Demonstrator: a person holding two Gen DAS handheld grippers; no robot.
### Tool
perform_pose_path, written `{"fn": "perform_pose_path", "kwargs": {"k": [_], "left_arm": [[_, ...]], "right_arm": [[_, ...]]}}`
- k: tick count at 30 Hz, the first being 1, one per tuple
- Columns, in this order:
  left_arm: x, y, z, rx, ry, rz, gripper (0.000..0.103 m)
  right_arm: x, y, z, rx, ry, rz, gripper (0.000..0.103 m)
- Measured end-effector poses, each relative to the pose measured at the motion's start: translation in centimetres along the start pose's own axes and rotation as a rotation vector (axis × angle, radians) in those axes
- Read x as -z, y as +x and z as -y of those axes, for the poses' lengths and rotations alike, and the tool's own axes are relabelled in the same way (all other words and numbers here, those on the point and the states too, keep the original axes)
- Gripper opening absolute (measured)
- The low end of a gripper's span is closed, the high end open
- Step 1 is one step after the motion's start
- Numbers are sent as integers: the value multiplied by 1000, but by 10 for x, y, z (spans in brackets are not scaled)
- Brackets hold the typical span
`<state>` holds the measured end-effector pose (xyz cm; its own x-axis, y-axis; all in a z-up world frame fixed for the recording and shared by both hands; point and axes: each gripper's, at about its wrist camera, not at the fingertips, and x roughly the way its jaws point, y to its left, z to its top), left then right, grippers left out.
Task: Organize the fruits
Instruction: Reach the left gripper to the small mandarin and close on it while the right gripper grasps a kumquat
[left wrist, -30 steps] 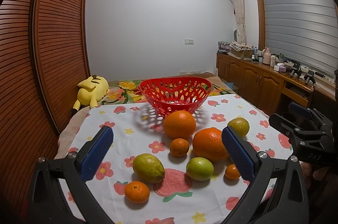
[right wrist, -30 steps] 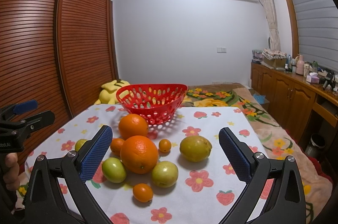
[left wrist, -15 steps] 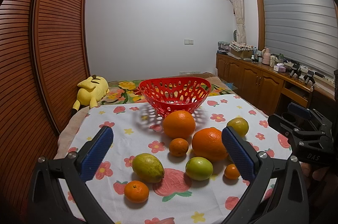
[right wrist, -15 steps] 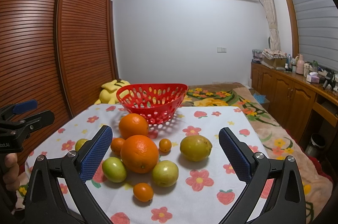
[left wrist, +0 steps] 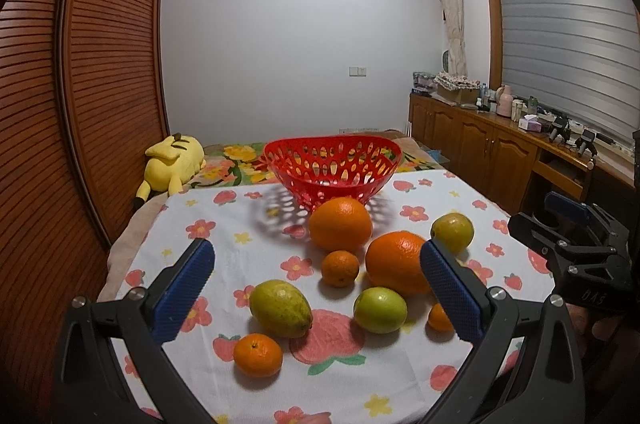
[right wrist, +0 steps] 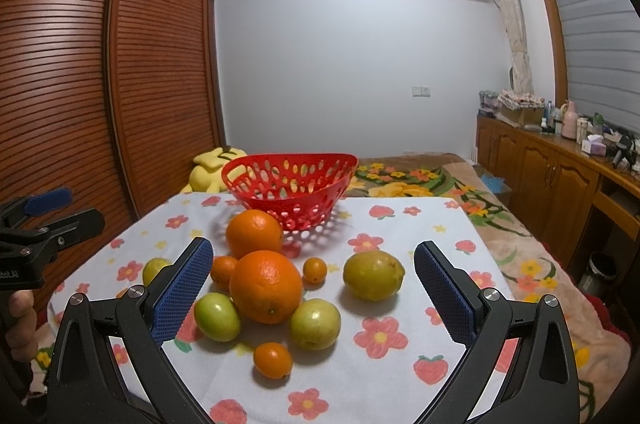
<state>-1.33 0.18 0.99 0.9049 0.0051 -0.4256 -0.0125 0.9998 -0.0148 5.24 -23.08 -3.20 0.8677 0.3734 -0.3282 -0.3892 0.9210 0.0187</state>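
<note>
Against the frames from a second ago: no visible change. Fruits, basket and both grippers sit as before.

Left gripper (left wrist: 316, 288): fingers spread wide, holding nothing, raised over the near edge of the floral tablecloth (left wrist: 224, 224). Right gripper (right wrist: 312, 286): also wide, holding nothing.

Red basket (left wrist: 334, 167) at the far end of the cloth; through its holes nothing shows inside, all fruit lies on the cloth in front of it. Far orange (left wrist: 340, 228) sits just before the basket; near orange (left wrist: 396, 262) is beside it, with a small mandarin (left wrist: 340, 268) between them and nearer the camera.

Left view only: a yellow-green lemon (left wrist: 280, 308) and a tangerine (left wrist: 258, 354) near the left fingers, both largely hidden in the right view. Right view only: a small kumquat (right wrist: 315, 270) behind the near orange, and two green fruits flanking it, the left one (right wrist: 217, 316) touching it. The yellow plush toy (left wrist: 174, 161) shows fully only in the left view.
</note>
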Motion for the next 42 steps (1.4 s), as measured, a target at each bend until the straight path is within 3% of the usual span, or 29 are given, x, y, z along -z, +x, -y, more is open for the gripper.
{"fn": "perform_pose_path", "kwargs": {"k": [14,28,34,42], "left_arm": [[32,33,-27,-17,-24,-114,103],[69,63,-68,-12,-64,-244,103],[78,73,-72,28,-71,-300,91],[87,82,-72,68,-80,-342,67]], "right_arm": [[21,20,1,-12,-11,-83,103],[57,53,4,-94,-56,-245,96],[68,64,0,-143,-59,-309,86],[78,69,-2,-198,-56,-359,67]]}}
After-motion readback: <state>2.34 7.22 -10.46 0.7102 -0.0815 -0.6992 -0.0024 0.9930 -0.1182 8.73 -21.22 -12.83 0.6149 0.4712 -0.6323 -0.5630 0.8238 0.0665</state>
